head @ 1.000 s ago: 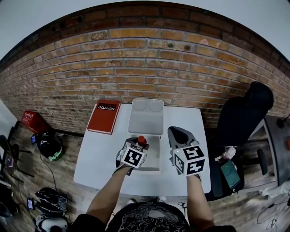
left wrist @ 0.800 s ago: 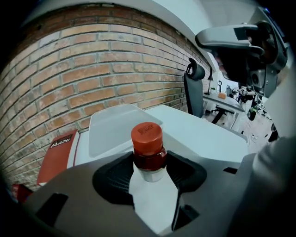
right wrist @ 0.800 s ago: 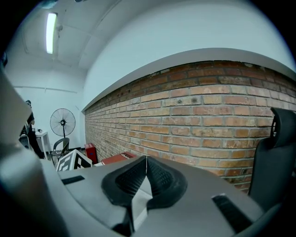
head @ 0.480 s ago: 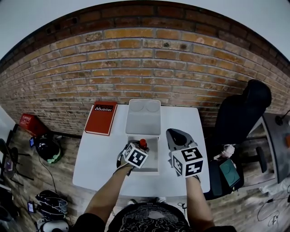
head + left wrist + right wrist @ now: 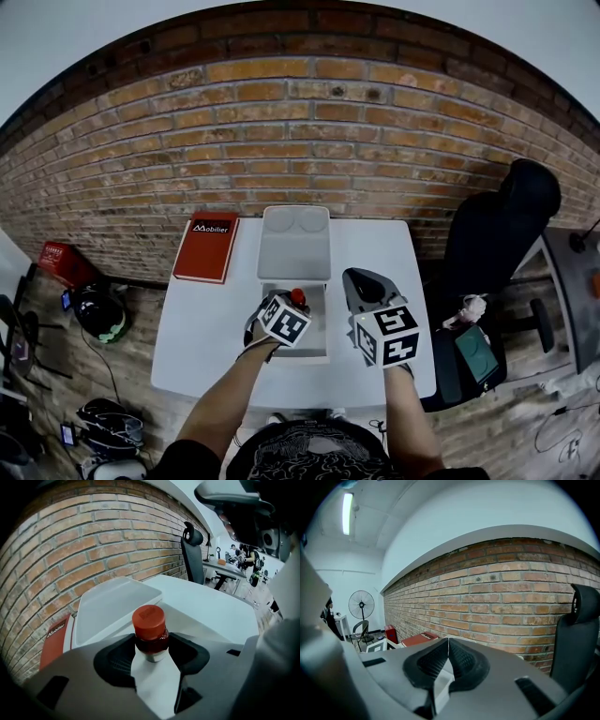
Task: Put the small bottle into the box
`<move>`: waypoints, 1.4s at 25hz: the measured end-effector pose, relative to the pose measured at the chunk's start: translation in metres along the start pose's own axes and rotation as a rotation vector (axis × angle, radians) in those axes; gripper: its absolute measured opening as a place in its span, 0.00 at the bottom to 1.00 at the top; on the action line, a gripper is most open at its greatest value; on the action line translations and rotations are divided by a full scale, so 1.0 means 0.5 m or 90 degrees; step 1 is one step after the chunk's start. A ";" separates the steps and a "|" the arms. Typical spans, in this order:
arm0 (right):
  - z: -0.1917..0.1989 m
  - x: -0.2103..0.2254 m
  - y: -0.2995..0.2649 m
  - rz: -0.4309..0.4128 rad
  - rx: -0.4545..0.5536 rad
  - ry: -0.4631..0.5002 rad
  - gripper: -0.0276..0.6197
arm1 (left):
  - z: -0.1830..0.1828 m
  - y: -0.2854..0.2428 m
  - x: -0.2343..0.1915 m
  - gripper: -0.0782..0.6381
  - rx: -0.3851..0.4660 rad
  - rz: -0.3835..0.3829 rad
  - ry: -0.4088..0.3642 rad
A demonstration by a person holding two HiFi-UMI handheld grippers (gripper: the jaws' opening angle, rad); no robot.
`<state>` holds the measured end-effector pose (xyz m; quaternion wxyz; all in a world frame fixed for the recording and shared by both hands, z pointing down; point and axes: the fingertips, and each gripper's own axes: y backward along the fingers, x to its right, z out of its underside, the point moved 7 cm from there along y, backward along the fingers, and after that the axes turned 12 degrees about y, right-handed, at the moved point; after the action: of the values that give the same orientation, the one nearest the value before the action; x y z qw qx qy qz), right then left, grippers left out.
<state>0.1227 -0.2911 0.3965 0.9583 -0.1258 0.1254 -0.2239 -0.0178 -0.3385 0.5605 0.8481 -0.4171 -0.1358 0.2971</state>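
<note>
In the last second my left tongs (image 5: 295, 305) have eased a little further in over the open half of the box (image 5: 321, 352), so the bottle (image 5: 298, 298) now hangs above the middle of the tray and not at its far edge. The jaws are clamped on the bottle just under its red cap. I judge that only the lowering and the release are left.

My right tongs (image 5: 362, 283) have hardly shifted. They sit just right of the box, jaws pressed together on nothing, pointing at the brick wall.

Some things I can't make out. The bottle's lower part is hidden behind the jaws, and the left tongs cover most of the tray floor, so I can't tell whether the bottle touches it or hangs clear. The box's raised lid (image 5: 112, 606) lies beyond the bottle, but the tray itself never shows in the left gripper view.
</note>
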 end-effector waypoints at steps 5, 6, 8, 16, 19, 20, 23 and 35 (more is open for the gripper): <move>0.005 0.000 0.000 0.001 -0.003 -0.002 0.08 | 0.003 -0.003 0.001 0.44 0.000 -0.001 -0.003; 0.005 0.000 0.000 0.001 -0.003 -0.003 0.08 | 0.002 -0.003 0.001 0.44 0.000 -0.001 -0.003; 0.005 0.000 0.000 0.001 -0.003 -0.003 0.08 | 0.002 -0.002 0.001 0.44 0.000 0.000 -0.003; 0.004 -0.003 0.005 0.003 -0.002 -0.005 0.08 | 0.005 0.000 0.000 0.44 0.002 0.002 -0.005; 0.006 -0.002 0.006 0.004 -0.003 -0.008 0.08 | 0.005 0.001 0.001 0.44 0.005 0.012 -0.002; 0.006 -0.004 0.006 0.003 -0.003 -0.009 0.08 | 0.005 0.002 0.001 0.45 0.006 0.013 0.000; 0.007 -0.008 0.006 0.001 -0.004 -0.007 0.08 | 0.007 0.005 0.000 0.45 0.009 0.011 0.001; 0.002 -0.018 0.002 -0.011 0.000 -0.005 0.08 | 0.003 0.033 0.000 0.45 0.035 0.003 -0.003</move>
<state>0.1158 -0.2860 0.3986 0.9569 -0.1276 0.1207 -0.2314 -0.0251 -0.3295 0.5486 0.8582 -0.3934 -0.1287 0.3037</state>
